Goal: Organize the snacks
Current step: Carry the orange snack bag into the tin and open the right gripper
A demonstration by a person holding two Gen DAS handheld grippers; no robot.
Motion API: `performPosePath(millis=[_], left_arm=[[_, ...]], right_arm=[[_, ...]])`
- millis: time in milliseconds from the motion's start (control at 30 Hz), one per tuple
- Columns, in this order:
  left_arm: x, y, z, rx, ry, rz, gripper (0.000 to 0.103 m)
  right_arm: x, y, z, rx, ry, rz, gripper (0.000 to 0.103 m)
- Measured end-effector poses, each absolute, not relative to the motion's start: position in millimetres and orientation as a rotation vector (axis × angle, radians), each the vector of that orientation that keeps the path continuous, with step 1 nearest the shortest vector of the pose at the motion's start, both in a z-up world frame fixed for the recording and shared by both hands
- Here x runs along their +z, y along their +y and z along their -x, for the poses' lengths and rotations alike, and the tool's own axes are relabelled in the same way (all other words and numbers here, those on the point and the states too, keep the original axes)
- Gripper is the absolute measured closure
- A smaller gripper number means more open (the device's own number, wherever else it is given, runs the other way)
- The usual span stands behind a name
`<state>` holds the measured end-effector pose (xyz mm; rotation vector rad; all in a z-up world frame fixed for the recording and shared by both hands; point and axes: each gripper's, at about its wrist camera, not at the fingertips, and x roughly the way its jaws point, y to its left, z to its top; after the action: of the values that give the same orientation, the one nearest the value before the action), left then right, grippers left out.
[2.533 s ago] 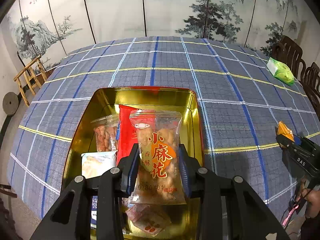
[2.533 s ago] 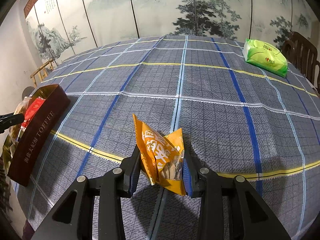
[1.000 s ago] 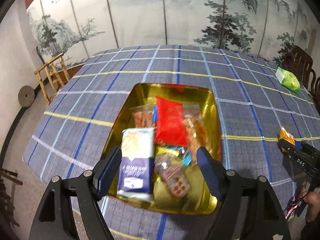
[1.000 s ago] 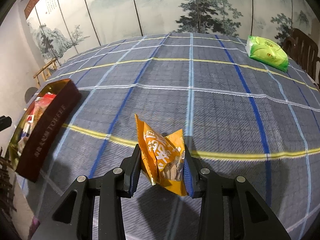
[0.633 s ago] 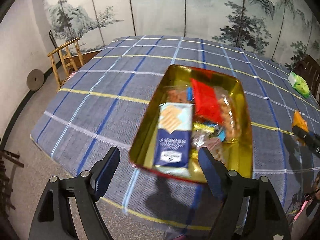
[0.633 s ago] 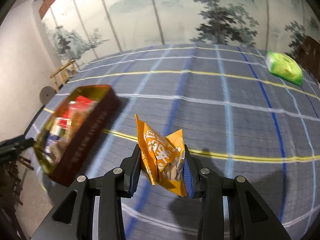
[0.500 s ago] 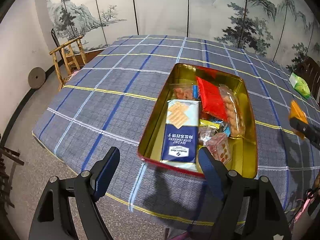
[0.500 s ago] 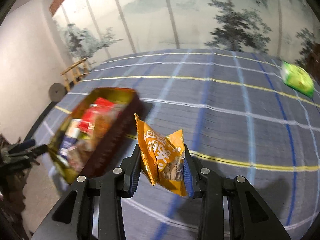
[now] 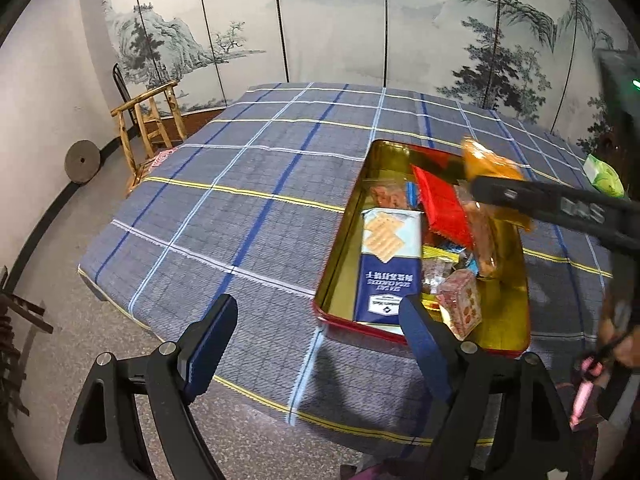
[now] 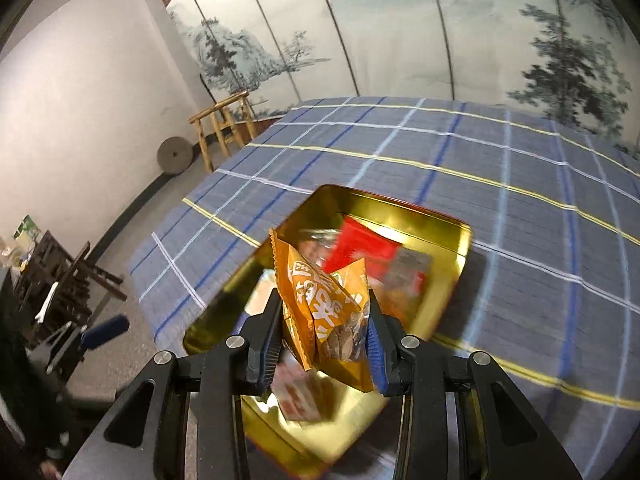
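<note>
My right tool [image 10: 325,330] is clamped narrow on an orange snack packet [image 10: 320,300], both blue pads pressing its crumpled sides, and I hold it in the air above the gold tin [image 10: 460,236], whose inside fills the space just beyond my fingers. From my left wrist view the same packet [image 9: 490,170] shows pinched in the dark fingers of the right tool [image 9: 504,194], over the far right part of the tin [image 9: 344,240]. My left tool [image 9: 316,344] is wide, its jaws opening with nothing between them; it hangs over the near edge of the bench [image 9: 240,200], to the left of the tin's near corner, one pad in front of that corner in the view. The tin sits on the blue checked cloth near the bench's front edge. Inside it lie a blue-and-white cracker box [image 9: 390,260] along the left wall, a red packet [image 9: 442,208] beside it toward the far end, a clear bag of fried twists [image 9: 482,240] further right, and a small pink printed packet [image 9: 460,308] near the front, with loose small sweets among them. A green packet [image 9: 604,174] lies well apart on the cloth to the far right. A wooden chair [image 9: 150,128] stands at the bench's left corner.
</note>
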<state>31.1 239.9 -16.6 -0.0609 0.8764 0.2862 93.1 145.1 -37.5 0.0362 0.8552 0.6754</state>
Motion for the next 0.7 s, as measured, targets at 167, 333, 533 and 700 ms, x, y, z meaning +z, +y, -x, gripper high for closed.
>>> performPosePath(millis=[167,333,533,700], left_arm=[[-18,248,-29,0.293,0.88,0.061,0.023],[-22,252,-30,0.292,0.893,0.059,0.022],[-28,256,-31,0.289,0.909,0.06,0.02],[-31,259,-31,0.287,0.914,0.066,0.02]], right_arm=[[-48,173,-112,0.678,0.897,-0.061,0.065],[-55,195,-125,0.667,0.915,-0.041,0.065],[-62,212,-139,0.633,0.929,-0.015,0.065],[-65,218,-143,0.608,0.923,0.019,0.065]])
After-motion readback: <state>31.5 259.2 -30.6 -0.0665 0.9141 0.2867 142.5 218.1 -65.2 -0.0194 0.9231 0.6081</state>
